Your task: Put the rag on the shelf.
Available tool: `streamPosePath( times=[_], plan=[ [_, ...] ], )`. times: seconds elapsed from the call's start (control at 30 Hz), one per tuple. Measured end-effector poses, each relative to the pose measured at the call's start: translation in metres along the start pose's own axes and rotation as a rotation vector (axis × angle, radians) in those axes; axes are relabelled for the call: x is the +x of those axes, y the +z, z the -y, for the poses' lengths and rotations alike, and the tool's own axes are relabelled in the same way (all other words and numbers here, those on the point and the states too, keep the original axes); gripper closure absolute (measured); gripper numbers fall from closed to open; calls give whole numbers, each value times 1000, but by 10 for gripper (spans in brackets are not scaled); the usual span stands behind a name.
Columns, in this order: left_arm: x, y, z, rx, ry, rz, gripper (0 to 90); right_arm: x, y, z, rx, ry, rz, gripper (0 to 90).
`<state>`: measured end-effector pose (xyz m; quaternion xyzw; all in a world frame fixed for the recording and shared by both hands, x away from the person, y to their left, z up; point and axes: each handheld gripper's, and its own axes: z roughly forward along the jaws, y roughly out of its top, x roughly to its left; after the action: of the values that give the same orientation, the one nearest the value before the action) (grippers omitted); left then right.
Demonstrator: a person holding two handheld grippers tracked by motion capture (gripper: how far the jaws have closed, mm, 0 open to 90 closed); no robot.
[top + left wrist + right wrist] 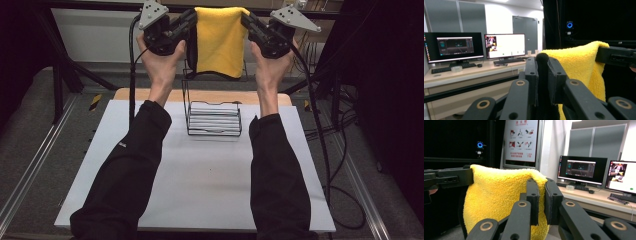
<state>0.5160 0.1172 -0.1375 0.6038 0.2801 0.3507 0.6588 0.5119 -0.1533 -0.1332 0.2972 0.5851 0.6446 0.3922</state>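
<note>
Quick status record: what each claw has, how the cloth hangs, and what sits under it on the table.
left claw: shut on the yellow towel's left top corner
right claw: shut on the towel's right top corner
towel: stretched between both claws, hanging down, raised above the rack
wire rack: black, upright on the white mat, nothing on it
towel versus rack: lower hem near the rack's top bar; contact unclear

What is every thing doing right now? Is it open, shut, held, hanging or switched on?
Yellow towel: held up by its two top corners, hanging above the rack.
Left gripper: shut on the towel's left corner.
Right gripper: shut on the towel's right corner.
Wire rack: upright on the table, nothing hung on it.
Two monitors: switched on.
</note>
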Motion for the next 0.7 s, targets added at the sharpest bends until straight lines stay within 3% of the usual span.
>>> streamPosePath(
  times=[0.7],
  plan=[
    [5, -6, 42, 82, 8, 31, 794, -3, 3, 43, 86, 4, -20, 838]
  ],
)
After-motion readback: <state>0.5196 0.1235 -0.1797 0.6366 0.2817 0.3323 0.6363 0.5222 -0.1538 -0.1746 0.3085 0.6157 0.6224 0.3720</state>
